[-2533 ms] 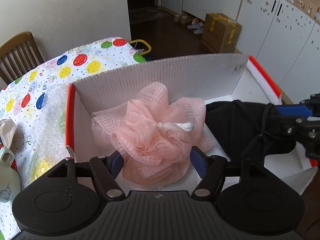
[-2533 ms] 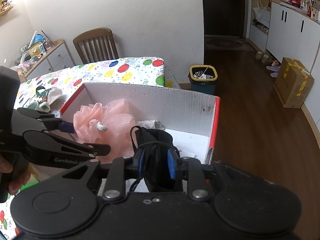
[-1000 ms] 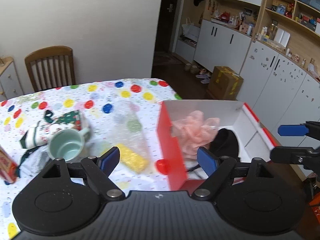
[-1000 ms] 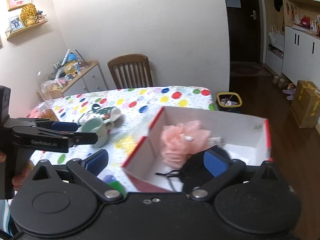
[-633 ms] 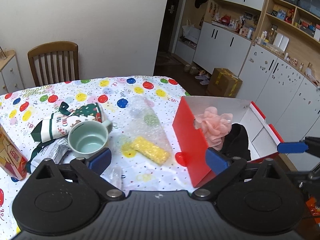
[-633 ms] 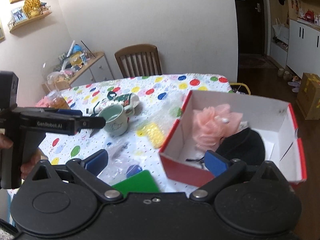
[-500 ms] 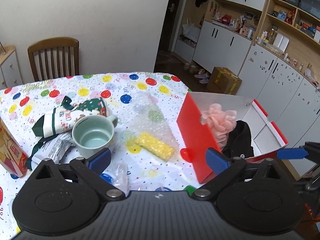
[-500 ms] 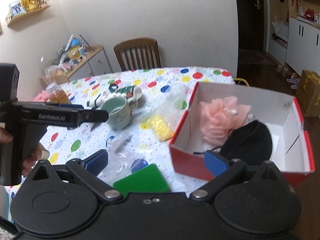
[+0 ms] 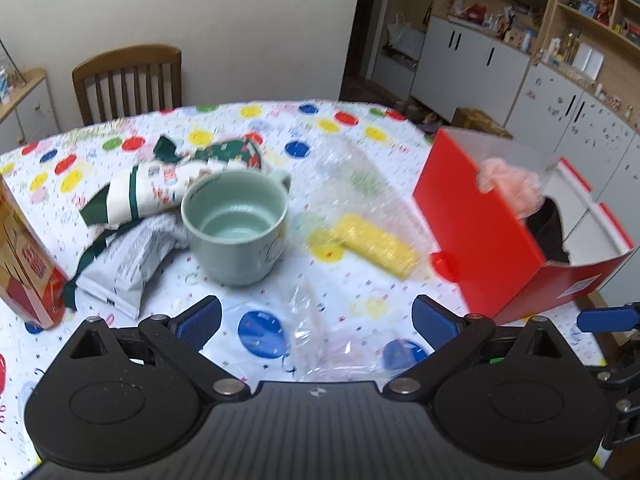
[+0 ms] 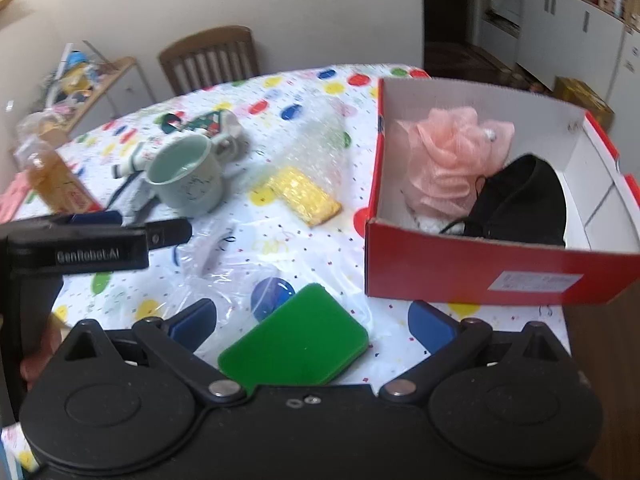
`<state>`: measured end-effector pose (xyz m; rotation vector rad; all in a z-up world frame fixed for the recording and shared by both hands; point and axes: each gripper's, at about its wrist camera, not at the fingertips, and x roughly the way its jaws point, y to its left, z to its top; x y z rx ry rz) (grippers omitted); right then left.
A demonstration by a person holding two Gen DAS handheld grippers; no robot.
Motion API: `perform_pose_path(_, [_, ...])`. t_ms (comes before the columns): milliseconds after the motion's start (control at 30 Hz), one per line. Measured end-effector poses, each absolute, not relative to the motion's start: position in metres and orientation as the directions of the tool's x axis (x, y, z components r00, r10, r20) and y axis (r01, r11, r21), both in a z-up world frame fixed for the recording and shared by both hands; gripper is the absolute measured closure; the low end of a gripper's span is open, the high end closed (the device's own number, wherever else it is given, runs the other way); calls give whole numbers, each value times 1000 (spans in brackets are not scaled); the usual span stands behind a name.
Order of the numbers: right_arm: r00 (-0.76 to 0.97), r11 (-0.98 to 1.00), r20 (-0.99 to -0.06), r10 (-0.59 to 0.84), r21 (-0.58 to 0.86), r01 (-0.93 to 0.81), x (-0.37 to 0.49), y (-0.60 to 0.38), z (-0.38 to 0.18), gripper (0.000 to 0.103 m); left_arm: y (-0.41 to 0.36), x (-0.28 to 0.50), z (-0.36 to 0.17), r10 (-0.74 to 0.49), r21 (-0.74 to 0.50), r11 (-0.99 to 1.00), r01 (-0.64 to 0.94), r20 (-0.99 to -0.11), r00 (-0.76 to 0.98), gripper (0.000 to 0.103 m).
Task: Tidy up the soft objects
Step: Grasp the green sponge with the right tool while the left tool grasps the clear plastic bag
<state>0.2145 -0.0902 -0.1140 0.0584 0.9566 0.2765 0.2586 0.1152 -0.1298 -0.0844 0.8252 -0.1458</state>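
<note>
Right wrist view: my right gripper spread, empty; green sponge lower centre — straddle, squeeze gently, carry to red shoebox.

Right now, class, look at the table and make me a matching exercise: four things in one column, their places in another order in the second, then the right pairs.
Things:
1. pink bath puff
2. yellow sponge
3. green sponge
4. mug

Places:
A. on the tablecloth, nearest the right gripper
B. inside the red box
C. beside the Christmas sock
D. under the bubble wrap

Pairs: 1-B, 2-D, 3-A, 4-C
</note>
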Motion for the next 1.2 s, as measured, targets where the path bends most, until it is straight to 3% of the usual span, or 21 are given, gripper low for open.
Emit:
perform_pose_path(300, [519,984,-836,175,141,-106,233,-73,-141,2,119,268,-165,-136,-99,991,92,-745,653,1])
perform_pose_path(500, [518,990,-845,134,141,-26,243,-68,-150,2,115,272,-180,-70,-1,995,102,-737,672,1])
perform_pose_path(933, [416,989,-905,84,128,79,249,-70,-180,5,111,279,-196,-72,4,994,114,-751,657,2])
perform_pose_path(1100, [411,988,-906,98,139,71,245,-72,-180,12,112,281,-198,-79,-14,994,105,-762,642,20])
perform_pose_path(1200, [416,988,-902,115,147,47,244,-70,-177,23,110,281,-199,-88,-16,993,118,-765,638,31])
